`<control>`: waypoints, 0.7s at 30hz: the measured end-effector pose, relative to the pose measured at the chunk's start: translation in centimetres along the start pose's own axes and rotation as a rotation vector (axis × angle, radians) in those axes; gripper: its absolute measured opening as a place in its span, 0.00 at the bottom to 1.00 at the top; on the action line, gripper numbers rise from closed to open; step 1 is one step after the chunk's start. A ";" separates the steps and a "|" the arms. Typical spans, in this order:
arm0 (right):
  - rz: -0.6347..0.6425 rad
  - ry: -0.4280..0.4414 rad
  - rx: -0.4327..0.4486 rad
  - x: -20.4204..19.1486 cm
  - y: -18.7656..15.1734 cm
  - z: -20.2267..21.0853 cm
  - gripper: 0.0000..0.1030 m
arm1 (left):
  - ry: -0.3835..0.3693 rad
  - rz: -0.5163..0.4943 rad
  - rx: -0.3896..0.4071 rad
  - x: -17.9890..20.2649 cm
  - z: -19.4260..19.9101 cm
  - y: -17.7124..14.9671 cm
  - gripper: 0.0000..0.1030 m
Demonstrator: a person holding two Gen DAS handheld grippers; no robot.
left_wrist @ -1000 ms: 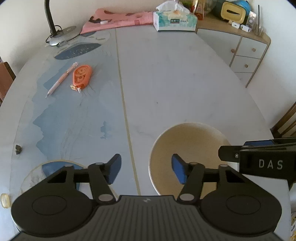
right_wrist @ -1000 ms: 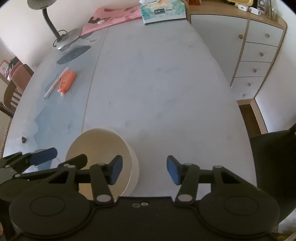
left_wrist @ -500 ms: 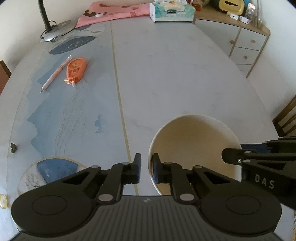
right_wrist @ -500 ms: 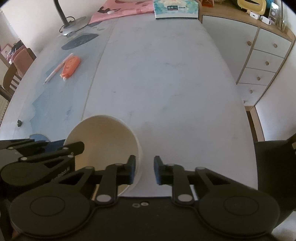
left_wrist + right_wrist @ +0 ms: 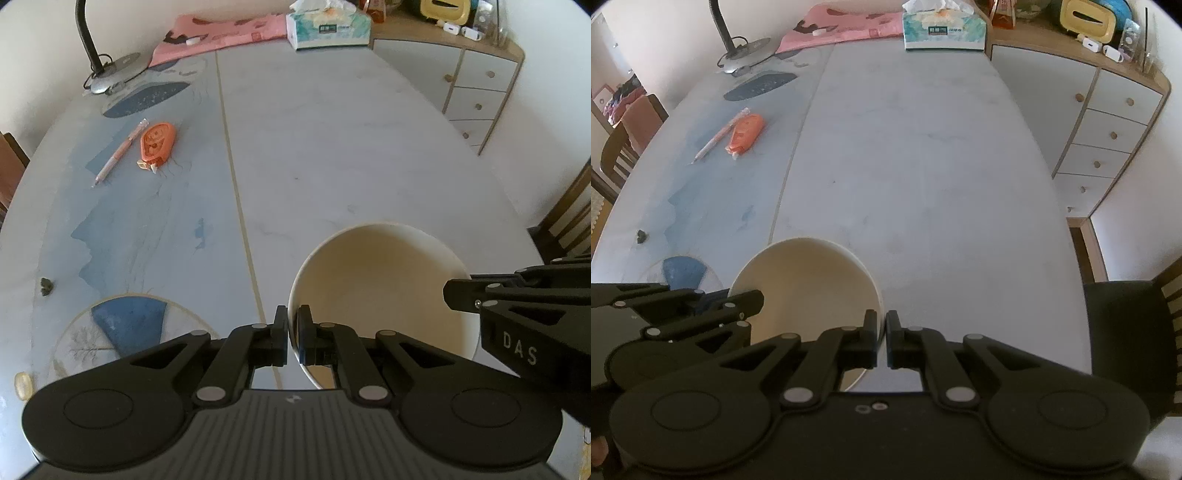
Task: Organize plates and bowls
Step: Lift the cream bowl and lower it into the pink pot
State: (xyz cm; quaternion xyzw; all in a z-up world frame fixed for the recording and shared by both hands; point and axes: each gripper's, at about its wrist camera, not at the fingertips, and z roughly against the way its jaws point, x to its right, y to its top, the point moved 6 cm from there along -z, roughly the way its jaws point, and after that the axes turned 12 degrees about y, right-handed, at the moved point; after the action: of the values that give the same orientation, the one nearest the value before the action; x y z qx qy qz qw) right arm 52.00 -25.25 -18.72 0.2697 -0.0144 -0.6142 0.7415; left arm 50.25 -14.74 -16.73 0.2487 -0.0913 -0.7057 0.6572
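At near desk (image 5: 332,129) edge: cream bowl (image 5: 376,284), pinched on both sides. Left hand-held gripper (image 5: 292,332) nearly shut on its left rim wall; right hand-held gripper (image 5: 881,334) likewise on right rim. Progress: early, I judge; bowl gripped but not yet placed, no plates or stack in view. Vs 1 s ago: both jaws were wide open, now closed on rim. Mid-desk: orange tape dispenser (image 5: 157,142), pen (image 5: 120,153). Far: tissue box (image 5: 328,27).
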 end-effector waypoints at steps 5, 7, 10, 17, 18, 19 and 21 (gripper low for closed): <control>-0.014 -0.003 0.016 -0.7 -1.4 2.4 0.04 | -0.003 -0.010 0.020 -0.3 2.9 -1.1 0.04; -0.011 -0.008 0.025 -1.1 -2.0 3.6 0.04 | -0.004 -0.014 0.027 -0.5 4.1 -1.5 0.04; -0.011 -0.011 0.041 -1.9 -3.0 5.4 0.04 | -0.013 -0.015 0.033 -0.8 6.1 -2.4 0.04; -0.004 -0.025 0.066 -3.7 -5.6 9.4 0.04 | -0.030 -0.037 0.065 -1.2 10.8 -4.8 0.04; -0.002 -0.028 0.071 -4.0 -6.0 10.0 0.04 | -0.033 -0.042 0.070 -1.3 11.3 -5.1 0.04; -0.002 -0.030 0.074 -4.2 -6.4 10.6 0.04 | -0.037 -0.047 0.077 -1.3 12.0 -5.5 0.04; -0.005 -0.032 0.081 -4.6 -7.2 11.6 0.04 | -0.044 -0.054 0.087 -1.4 13.1 -6.2 0.04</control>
State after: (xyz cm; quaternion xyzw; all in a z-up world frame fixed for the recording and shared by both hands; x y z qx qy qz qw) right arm 40.30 -26.19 -10.34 0.2898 -0.0505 -0.6192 0.7281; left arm 38.58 -15.21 -7.97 0.2639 -0.1294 -0.7237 0.6244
